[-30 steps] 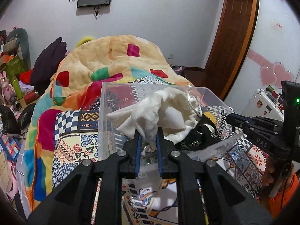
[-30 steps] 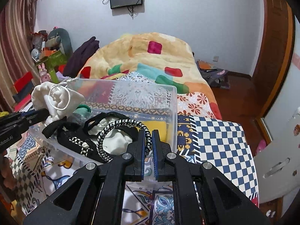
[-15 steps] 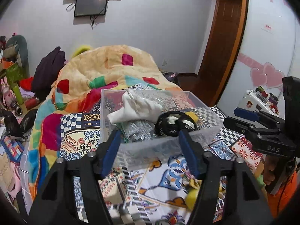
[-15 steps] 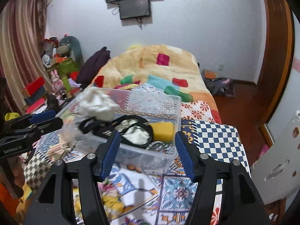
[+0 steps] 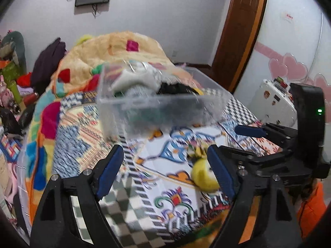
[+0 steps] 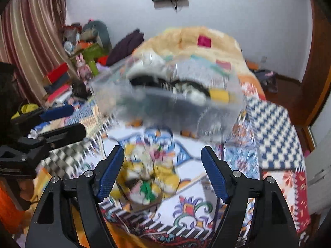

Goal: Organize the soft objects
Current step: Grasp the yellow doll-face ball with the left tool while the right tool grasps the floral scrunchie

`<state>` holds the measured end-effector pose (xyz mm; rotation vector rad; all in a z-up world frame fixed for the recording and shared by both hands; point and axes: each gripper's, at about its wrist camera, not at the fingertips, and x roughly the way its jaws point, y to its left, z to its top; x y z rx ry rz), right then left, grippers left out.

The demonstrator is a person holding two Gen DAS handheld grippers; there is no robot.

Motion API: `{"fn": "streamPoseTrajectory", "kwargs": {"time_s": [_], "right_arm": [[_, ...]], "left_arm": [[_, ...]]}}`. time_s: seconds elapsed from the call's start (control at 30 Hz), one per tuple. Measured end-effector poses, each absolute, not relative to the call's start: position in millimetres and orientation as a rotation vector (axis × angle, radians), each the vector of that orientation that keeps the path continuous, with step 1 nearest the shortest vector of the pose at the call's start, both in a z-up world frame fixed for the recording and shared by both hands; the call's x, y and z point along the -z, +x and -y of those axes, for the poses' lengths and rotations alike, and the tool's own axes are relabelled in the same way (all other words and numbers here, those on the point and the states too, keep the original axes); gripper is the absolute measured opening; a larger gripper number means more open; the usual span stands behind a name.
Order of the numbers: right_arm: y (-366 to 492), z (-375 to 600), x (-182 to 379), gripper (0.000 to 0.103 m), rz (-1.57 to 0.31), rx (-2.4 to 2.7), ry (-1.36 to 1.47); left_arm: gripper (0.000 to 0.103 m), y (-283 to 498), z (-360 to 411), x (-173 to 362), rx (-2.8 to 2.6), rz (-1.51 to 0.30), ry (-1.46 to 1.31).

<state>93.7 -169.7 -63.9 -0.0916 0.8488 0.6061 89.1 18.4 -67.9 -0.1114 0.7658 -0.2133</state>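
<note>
A clear plastic bin stands on the patterned bedspread and holds a white cloth pouch, black straps and a yellow item; it also shows in the right wrist view. My left gripper is open and empty, well short of the bin. My right gripper is open and empty above a yellow and white soft object lying on the bedspread. That object shows partly in the left wrist view, beside the right fingertip. The frames are blurred by motion.
A thick cream blanket with coloured squares is heaped behind the bin. Clutter, toys and boxes line the left side. A wooden door and a white appliance stand to the right.
Both grippers let go of their items over the bin, opened wide and pulled back and up. The white pouch and the black straps now lie in the bin.
</note>
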Motion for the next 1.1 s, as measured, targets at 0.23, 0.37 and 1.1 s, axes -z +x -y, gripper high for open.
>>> {"fn": "streamPoseTrajectory", "kwargs": {"time_s": [0.23,0.37,1.1], "right_arm": [[94.5,190.3,75.4,0.074,-0.872,-0.556,-0.066],[94.0,198.1,85.1,0.073,-0.912,-0.544,-0.049],[84.2,205.5,51.4,0.016,-0.771,-0.547,-0.05]], "left_arm": [[0.083,90.3,9.7,82.5,0.285,-0.81,-0.087],[0.083,92.4,25.4,90.9,0.317,-0.837,-0.078],[0.045,90.7,28.8,82.8,0.282,-0.772,-0.036]]}}
